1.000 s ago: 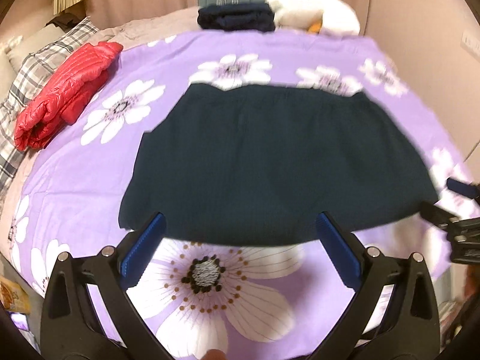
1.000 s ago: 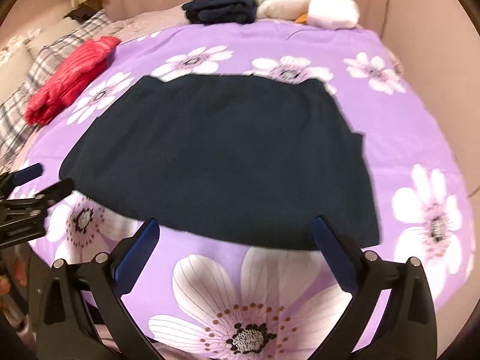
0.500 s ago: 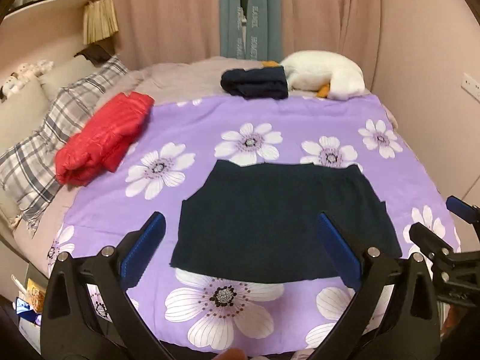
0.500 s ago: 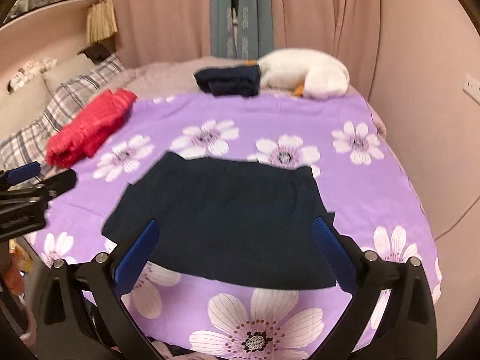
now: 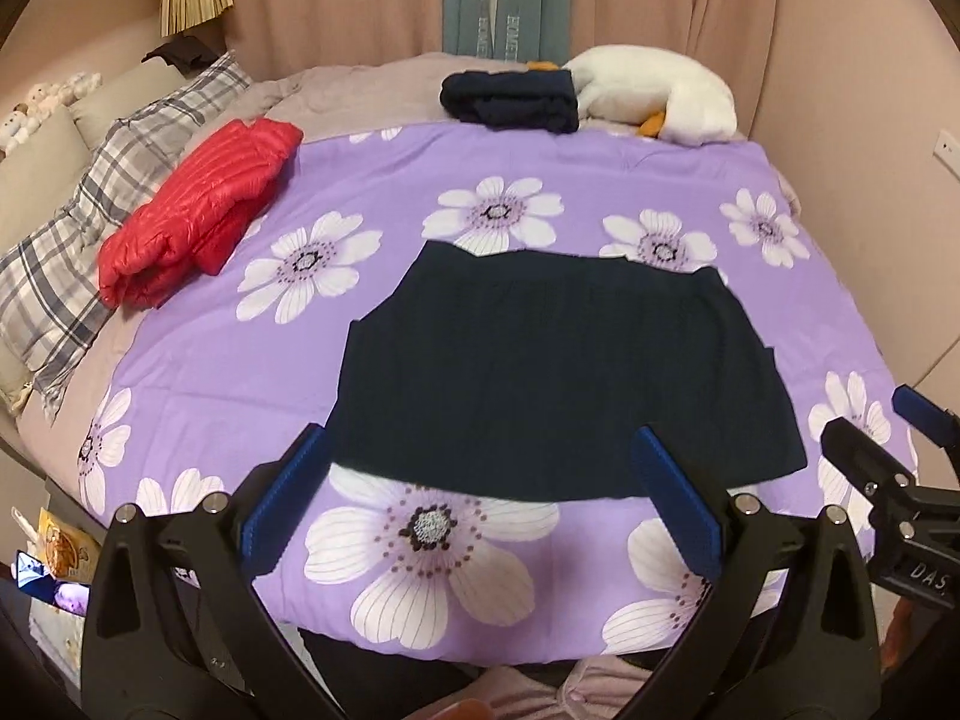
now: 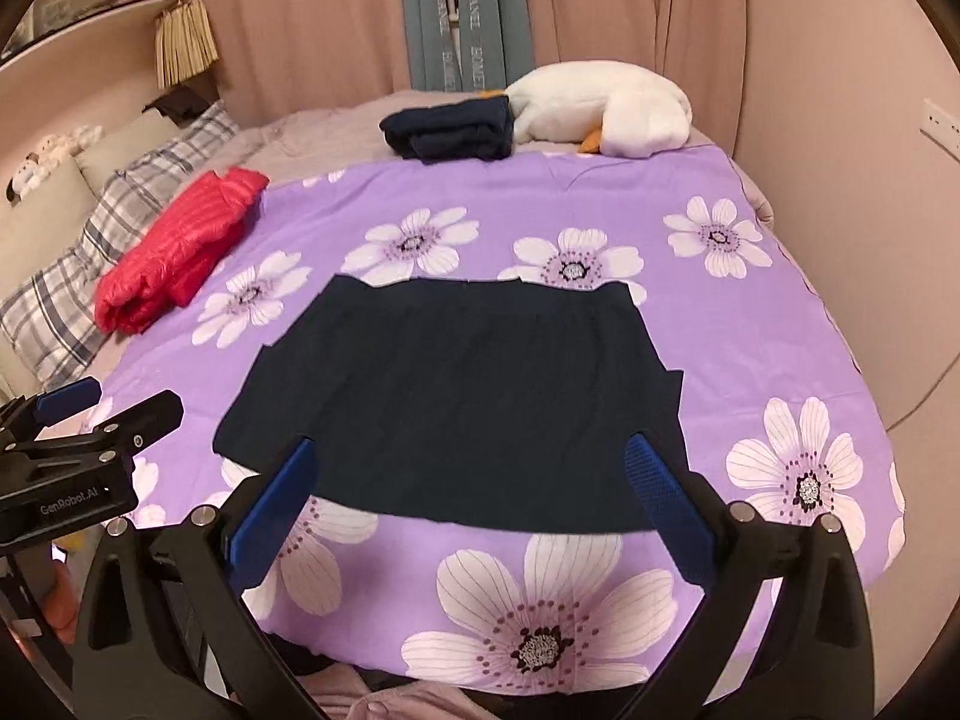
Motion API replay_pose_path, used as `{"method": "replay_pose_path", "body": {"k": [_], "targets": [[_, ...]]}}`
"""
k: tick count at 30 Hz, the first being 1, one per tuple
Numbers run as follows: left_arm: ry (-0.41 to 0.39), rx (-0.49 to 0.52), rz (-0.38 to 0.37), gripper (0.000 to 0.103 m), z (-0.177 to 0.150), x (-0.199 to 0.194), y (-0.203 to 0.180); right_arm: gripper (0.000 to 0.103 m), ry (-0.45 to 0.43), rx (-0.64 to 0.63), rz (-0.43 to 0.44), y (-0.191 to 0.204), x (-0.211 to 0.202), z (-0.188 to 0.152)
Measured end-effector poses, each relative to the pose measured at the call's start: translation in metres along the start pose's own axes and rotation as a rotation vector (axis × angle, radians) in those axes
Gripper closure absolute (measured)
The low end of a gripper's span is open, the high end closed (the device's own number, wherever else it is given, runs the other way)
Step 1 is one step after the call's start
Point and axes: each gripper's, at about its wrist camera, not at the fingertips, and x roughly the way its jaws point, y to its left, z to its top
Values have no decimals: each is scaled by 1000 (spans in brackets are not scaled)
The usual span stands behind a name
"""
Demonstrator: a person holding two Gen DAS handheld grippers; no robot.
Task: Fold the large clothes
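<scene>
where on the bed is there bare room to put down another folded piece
Bare purple cover lies between the red jacket and the dark garment, and also between that garment's far edge and the folded navy pile. The far edge is crowded by that pile and the white plush. Both grippers hang open at the near edge.

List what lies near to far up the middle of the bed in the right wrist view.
Right claw → dark garment spread flat → purple flowered cover → folded dark clothes → curtains.
</scene>
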Motion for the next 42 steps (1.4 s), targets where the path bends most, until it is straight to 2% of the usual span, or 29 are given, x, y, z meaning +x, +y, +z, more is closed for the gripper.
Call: {"method": "replay_pose_path", "body": {"k": [10, 42], "targets": [[7, 9, -3, 2, -2, 3, -2, 1, 11, -20, -35, 4, 4, -6], [5, 44, -6, 2, 1, 4, -10, 1, 24, -24, -37, 3, 11, -6]]}}
